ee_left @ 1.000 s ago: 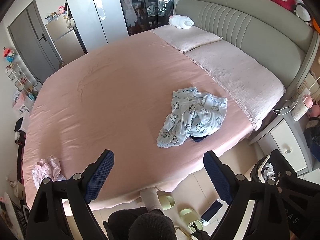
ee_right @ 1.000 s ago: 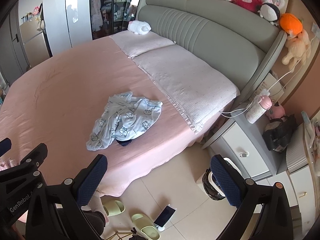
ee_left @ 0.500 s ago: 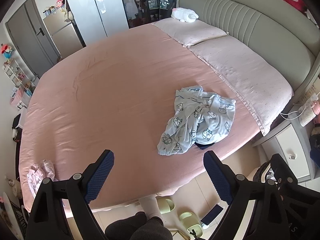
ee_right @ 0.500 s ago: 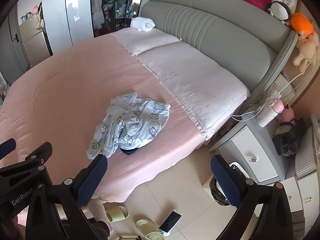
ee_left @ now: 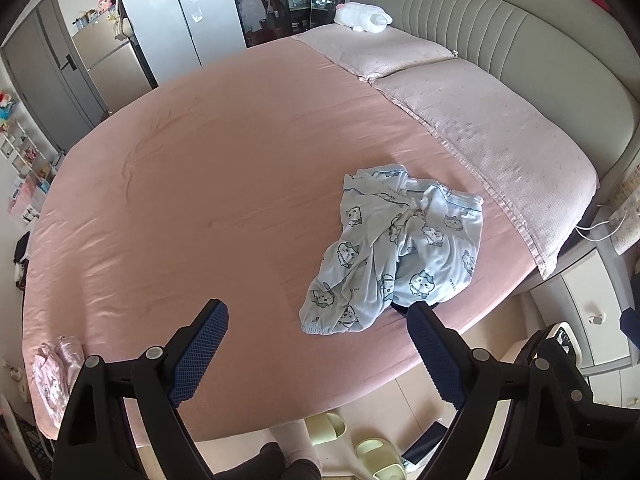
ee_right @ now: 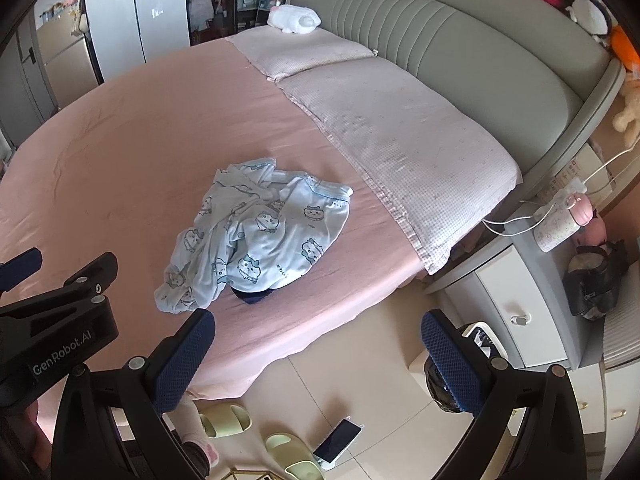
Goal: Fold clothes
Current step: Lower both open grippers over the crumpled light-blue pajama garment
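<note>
A crumpled light-blue garment with cartoon prints (ee_left: 394, 250) (ee_right: 256, 234) lies in a heap near the front right edge of the pink bed (ee_left: 192, 184) (ee_right: 100, 152). A dark piece of cloth (ee_right: 252, 295) peeks out from under it. My left gripper (ee_left: 318, 350) hangs open above the bed's front edge, just short of the heap, nothing between its fingers. My right gripper (ee_right: 318, 358) is open too, over the floor beside the bed, to the right of the heap. The left gripper's body (ee_right: 60, 320) shows at the left of the right wrist view.
A small pink garment (ee_left: 54, 368) lies at the bed's near left corner. Two pillows (ee_left: 480, 128) and a white plush (ee_left: 362, 20) are by the headboard. Slippers (ee_right: 288, 452), a phone (ee_right: 338, 446) and a person's foot (ee_right: 196, 436) are on the floor; a nightstand (ee_right: 516, 292) stands right.
Both grippers have moved forward and lower toward the bed; the blue garment looms larger and nearer. Both stay open and nothing on the bed has shifted.
</note>
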